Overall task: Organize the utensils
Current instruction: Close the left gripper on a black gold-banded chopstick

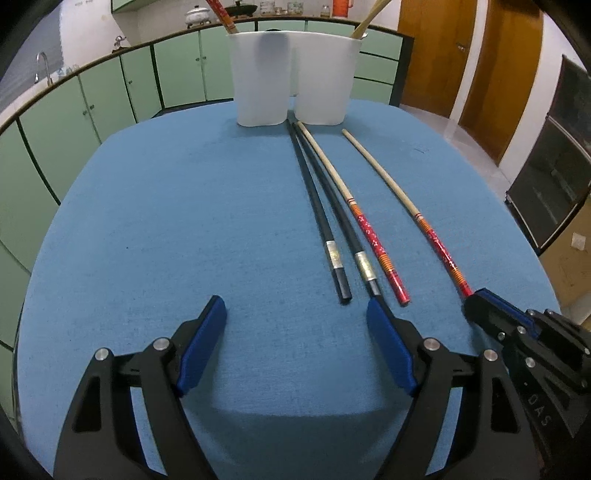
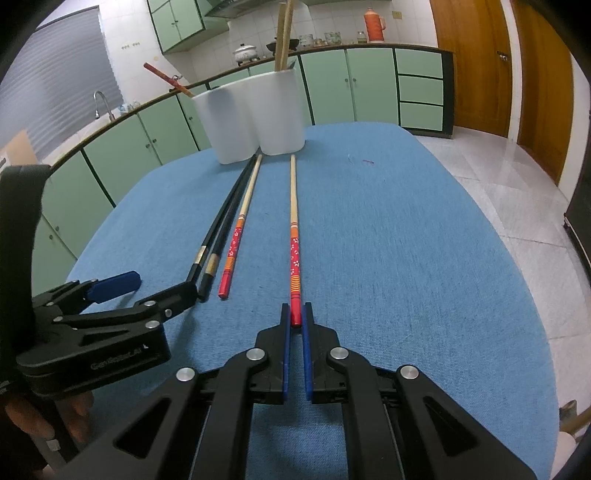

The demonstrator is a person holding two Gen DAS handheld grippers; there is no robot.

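Chopsticks, four loose on the blue cloth-covered table (image 1: 147,221), are lying lengthwise with their thin tips toward the white two-compartment plastic holder (image 1: 291,77) at the far edge. I am listing them from my left: two black chopsticks with silver bands (image 1: 334,258) lying close together, one pale wooden chopstick with a red patterned handle (image 1: 373,240) just beside them, and a second chopstick of the same wood and red pattern (image 2: 294,254) lying apart to the right. I am holding the right gripper (image 2: 294,317) closed on the red butt end of that separate chopstick, its blue pads clamped on either side of the handle. I judge the end grip is chosen so the thin tip can lead into a compartment. I am keeping the left gripper (image 1: 295,332) wide open with nothing between its blue pads, hovering low at the butt ends of the black pair, one finger lying right at the nearer black handle. I judge it is lining up to take one of them. The holder is already carrying sorted pieces: a red-handled chopstick (image 2: 168,79) is leaning out of the left compartment and pale wooden sticks (image 2: 284,33) are standing in the right one, which suggests each compartment is taking its own kind. The tips on the table are touching or nearly touching the holder's base.
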